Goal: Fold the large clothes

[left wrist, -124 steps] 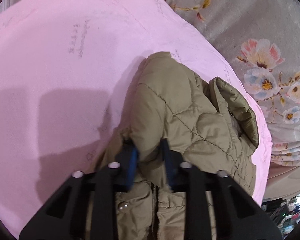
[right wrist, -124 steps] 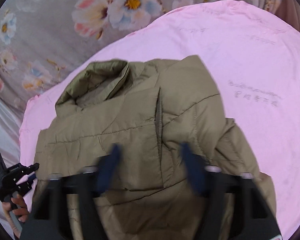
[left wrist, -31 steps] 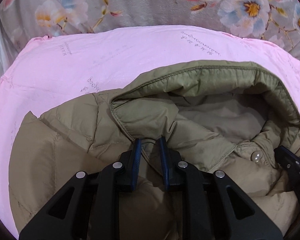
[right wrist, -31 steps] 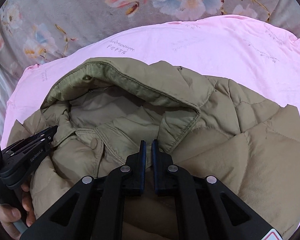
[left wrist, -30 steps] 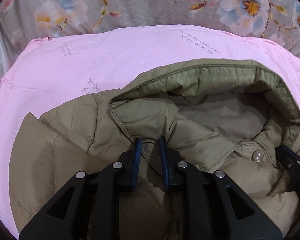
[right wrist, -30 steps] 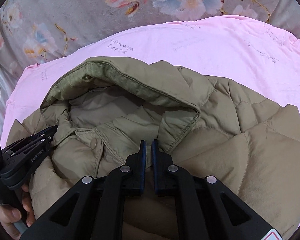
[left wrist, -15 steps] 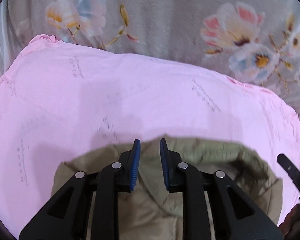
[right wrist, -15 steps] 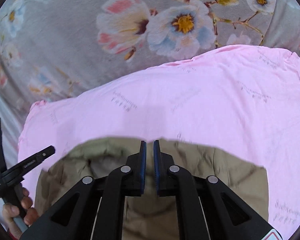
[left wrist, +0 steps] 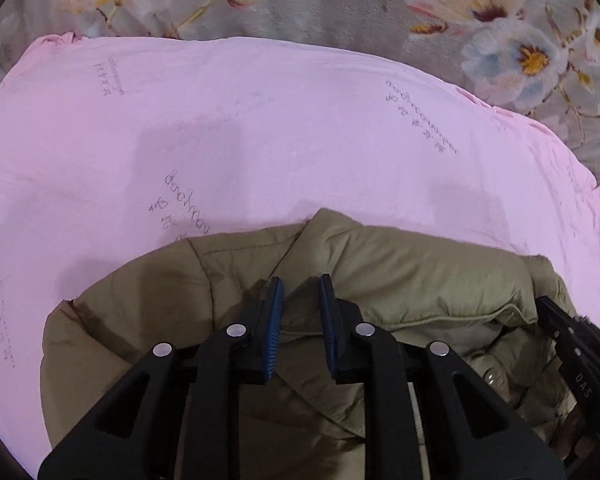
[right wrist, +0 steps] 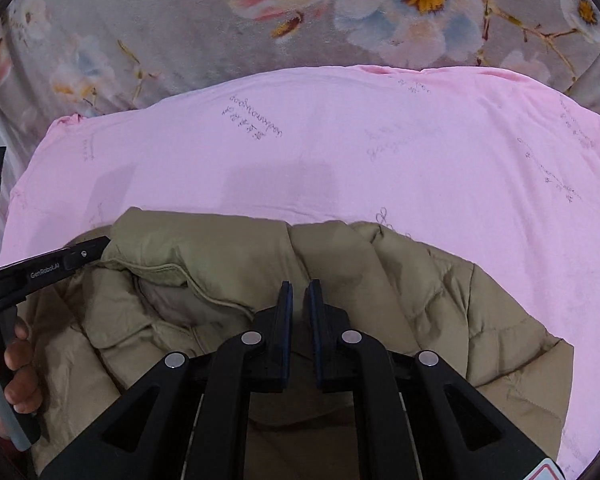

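An olive quilted jacket (left wrist: 420, 272) lies bunched on a pink sheet (left wrist: 260, 120), its far edge a rounded fold. My left gripper (left wrist: 300, 284) is shut on a fold of jacket fabric near the collar, the blue pads a little apart. In the right wrist view the jacket (right wrist: 220, 248) shows its collar opening at the left. My right gripper (right wrist: 298, 286) has its jaws closing nearly together on a thin ridge of the jacket. Each gripper appears in the other's view: the right gripper (left wrist: 572, 360) and the left gripper (right wrist: 52, 268), held by a hand (right wrist: 16, 360).
A grey floral blanket (left wrist: 340, 0) lies beyond the pink sheet, also visible as the floral blanket (right wrist: 180, 20) in the right wrist view. The pink sheet (right wrist: 380, 160) stretches bare beyond the jacket and off to both sides.
Both grippers lifted the collar end and carried it toward the near side. The open hood lining that faced up is now mostly folded under, and more pink sheet shows beyond the jacket.
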Demonstrator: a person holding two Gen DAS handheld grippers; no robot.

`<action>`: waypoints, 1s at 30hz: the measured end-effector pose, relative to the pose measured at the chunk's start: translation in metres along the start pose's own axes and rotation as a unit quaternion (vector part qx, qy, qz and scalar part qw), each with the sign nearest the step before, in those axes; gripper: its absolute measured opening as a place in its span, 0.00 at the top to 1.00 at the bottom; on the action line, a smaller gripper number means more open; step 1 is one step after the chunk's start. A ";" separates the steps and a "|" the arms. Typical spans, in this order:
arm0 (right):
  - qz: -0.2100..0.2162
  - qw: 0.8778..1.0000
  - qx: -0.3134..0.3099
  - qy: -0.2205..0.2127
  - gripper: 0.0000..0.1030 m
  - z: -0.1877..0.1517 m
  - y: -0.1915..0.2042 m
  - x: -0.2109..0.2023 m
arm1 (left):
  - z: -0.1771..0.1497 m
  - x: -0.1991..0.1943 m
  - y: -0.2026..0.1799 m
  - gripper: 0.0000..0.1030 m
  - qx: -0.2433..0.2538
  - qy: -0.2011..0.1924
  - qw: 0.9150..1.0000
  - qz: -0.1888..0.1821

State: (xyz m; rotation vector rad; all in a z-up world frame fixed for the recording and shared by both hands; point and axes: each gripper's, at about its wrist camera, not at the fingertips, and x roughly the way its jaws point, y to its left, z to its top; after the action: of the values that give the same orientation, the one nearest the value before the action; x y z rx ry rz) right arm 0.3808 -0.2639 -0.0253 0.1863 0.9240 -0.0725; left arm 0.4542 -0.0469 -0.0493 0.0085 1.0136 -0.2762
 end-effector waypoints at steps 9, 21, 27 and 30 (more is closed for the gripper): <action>0.007 0.999 0.035 -0.004 1.00 -0.016 -0.018 0.015 | -0.022 0.004 -0.018 0.84 0.067 -0.049 0.994 0.071; -0.041 0.999 0.002 -0.017 1.00 -0.021 -0.002 0.018 | -0.024 0.004 -0.023 0.85 0.080 -0.065 0.991 0.090; -0.045 0.999 -0.001 -0.017 1.00 -0.021 -0.001 0.017 | -0.025 0.008 -0.027 0.86 0.090 -0.067 0.988 0.102; -0.046 0.999 -0.002 -0.017 1.00 -0.021 -0.001 0.017 | -0.027 0.010 -0.027 0.86 0.090 -0.067 0.988 0.103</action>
State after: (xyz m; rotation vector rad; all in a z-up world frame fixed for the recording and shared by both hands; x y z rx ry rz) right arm 0.3748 -0.2602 -0.0515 0.1378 0.8976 -0.1590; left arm 0.4306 -0.0711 -0.0682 0.2547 0.8437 -0.1766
